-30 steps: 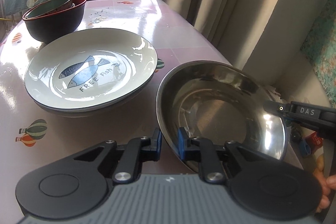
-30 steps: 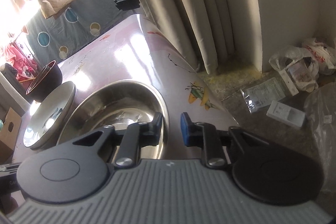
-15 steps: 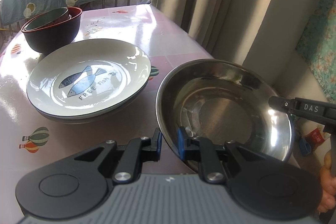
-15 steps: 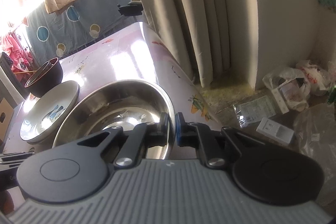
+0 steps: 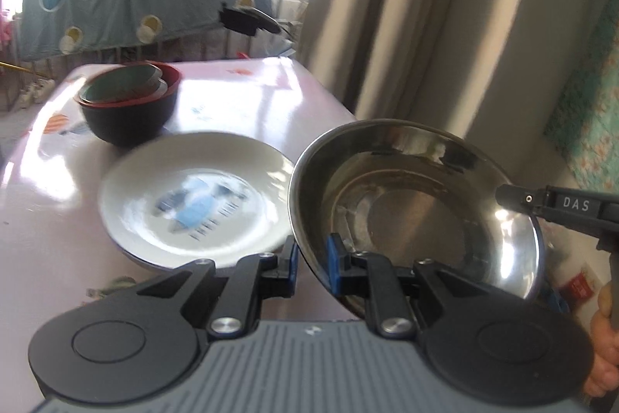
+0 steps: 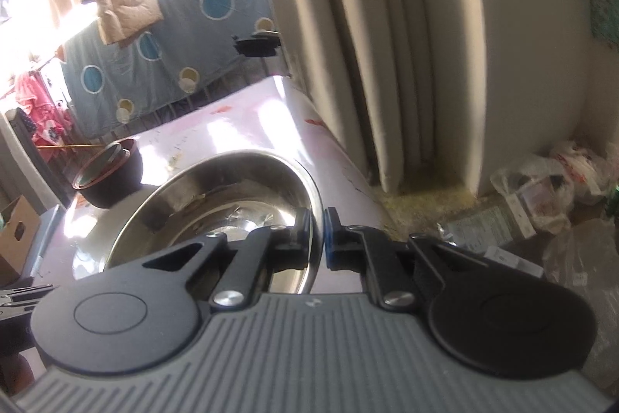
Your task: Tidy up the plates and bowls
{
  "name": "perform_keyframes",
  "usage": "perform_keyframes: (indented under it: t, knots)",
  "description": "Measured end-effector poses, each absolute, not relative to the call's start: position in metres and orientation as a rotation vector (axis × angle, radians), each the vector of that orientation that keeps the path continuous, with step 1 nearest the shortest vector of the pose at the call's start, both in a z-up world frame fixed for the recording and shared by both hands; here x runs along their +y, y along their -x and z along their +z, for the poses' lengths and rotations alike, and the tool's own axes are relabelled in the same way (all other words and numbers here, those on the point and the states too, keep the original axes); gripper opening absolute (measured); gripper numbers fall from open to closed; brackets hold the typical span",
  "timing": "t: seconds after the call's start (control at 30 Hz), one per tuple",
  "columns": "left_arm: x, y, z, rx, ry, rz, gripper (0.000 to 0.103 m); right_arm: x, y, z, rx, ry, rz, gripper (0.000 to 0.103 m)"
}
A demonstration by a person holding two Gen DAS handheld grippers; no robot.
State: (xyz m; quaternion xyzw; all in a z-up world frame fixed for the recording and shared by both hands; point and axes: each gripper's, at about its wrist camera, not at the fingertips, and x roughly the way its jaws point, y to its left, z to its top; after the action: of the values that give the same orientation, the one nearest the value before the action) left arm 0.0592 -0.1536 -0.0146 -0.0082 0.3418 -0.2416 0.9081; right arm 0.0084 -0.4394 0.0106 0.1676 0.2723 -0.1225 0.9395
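While both grippers pinch opposite rims of the stainless steel bowl point(image 5: 418, 208), left gripper point(image 5: 311, 260) and right gripper point(image 6: 318, 235) fingers narrowed on it, it hangs tilted just beside the fish plate point(image 5: 193, 196).

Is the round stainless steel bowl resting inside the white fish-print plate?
No: the stainless steel bowl is held tilted beside the white fish-print plate, both grippers clamped on its rim.

Ahead-left of my left tool point(image 5: 311, 264) the white plate point(image 5: 193, 196) and stacked bowls point(image 5: 127, 111) block; bare table point(image 5: 247, 91) lies beyond; curtain point(image 5: 406, 18) crowds the right.
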Motion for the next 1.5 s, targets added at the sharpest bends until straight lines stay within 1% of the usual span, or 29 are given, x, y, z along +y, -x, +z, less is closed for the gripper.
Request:
perform_keyframes:
  t: [0.17, 0.33, 0.63, 0.93, 1.13, 1.23, 1.33, 1.37, 1.43, 1.47, 1.5]
  knots:
    - [-0.125, -0.074, -0.007, 0.681, 0.049, -0.420, 0.017, -0.417, -0.037, 0.023, 0.550, -0.334, -0.173, 0.007]
    - [-0.097, -0.094, -0.008, 0.685, 0.066, -0.341, 0.017, -0.390, -0.072, 0.023, 0.571, -0.335, -0.097, 0.007]
    - [-0.064, -0.134, -0.025, 0.734, 0.050, -0.259, 0.017, -0.348, -0.129, -0.007, 0.665, -0.343, -0.026, 0.007]
    - [-0.058, -0.159, -0.036, 0.757, 0.029, -0.250, 0.018, -0.322, -0.164, -0.025, 0.713, -0.256, -0.025, 0.009]
    - [-0.062, -0.167, -0.043, 0.784, 0.020, -0.264, 0.019, -0.321, -0.174, -0.027, 0.714, -0.239, -0.034, 0.009]
    - [-0.063, -0.165, -0.045, 0.783, 0.023, -0.272, 0.025, -0.320, -0.169, -0.025, 0.707, -0.226, -0.041, 0.010]
    - [-0.063, -0.163, -0.043, 0.770, 0.025, -0.285, 0.037, -0.319, -0.170, -0.024, 0.711, -0.218, -0.035, 0.012]
    - [-0.064, -0.161, -0.041, 0.759, 0.020, -0.288, 0.042, -0.317, -0.170, -0.023, 0.712, -0.216, -0.037, 0.016]
    - [-0.065, -0.159, -0.037, 0.732, 0.006, -0.286, 0.050, -0.318, -0.170, -0.022, 0.713, -0.208, -0.056, 0.025]
    - [-0.064, -0.158, -0.036, 0.721, 0.002, -0.286, 0.053, -0.319, -0.170, -0.022, 0.709, -0.210, -0.060, 0.026]
    - [-0.064, -0.158, -0.035, 0.717, 0.002, -0.284, 0.053, -0.321, -0.169, -0.021, 0.705, -0.218, -0.062, 0.026]
